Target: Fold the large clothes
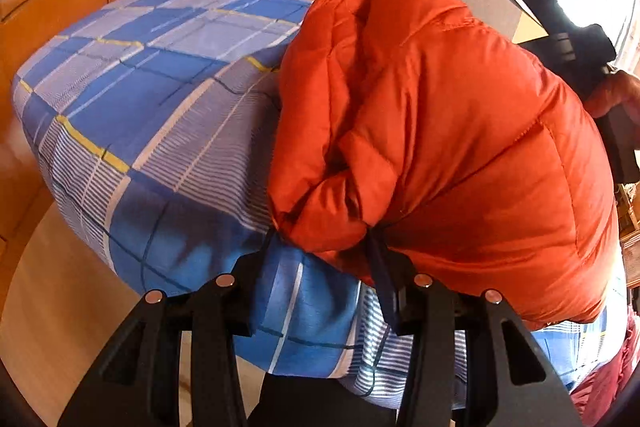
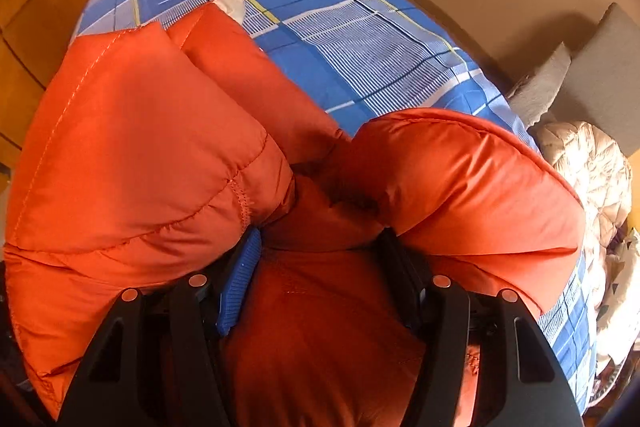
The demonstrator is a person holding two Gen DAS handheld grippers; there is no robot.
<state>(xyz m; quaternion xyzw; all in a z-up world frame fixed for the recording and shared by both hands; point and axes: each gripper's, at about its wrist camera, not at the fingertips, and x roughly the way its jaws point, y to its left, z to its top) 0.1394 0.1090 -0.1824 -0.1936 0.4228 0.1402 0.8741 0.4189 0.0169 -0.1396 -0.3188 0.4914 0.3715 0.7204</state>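
Orange padding fills most of what I see: the puffy down jacket (image 1: 440, 131) lies bunched on the bed (image 1: 132, 83), which wears a blue, white and yellow checked sheet. From my left wrist view the jacket sits heaped toward the near right part of the mattress, with its bulk folded over itself and a quilted seam running across the top.

My left tongs (image 1: 324, 247) are pinching a bunched fold at the jacket's lower edge, right at the edge of the bed; the orange fabric is gathered tight between the two dark fingers, and the sheet shows just beneath it. At the far right of that view, my right hand (image 1: 616, 95) grips the black body of the other tool, which rises above the jacket with a small green light on it.

My right tongs (image 2: 320, 251) point steeply down into the middle of the jacket. Their jaws stand part spread, and a ridge of orange fabric fills the gap between them, swelling up in two fat rolls on either side; the fabric presses against both fingers, so I read this as a grip on a thick wad. The left finger's blue ribbed pad (image 2: 238, 287) shows against the cloth.

Past the jacket the checked sheet runs on to wooden panelling (image 2: 48, 3). On the right, beside the bed, lie a cream quilted garment (image 2: 588, 171) and grey cushions (image 2: 600, 75) against a pale wall.
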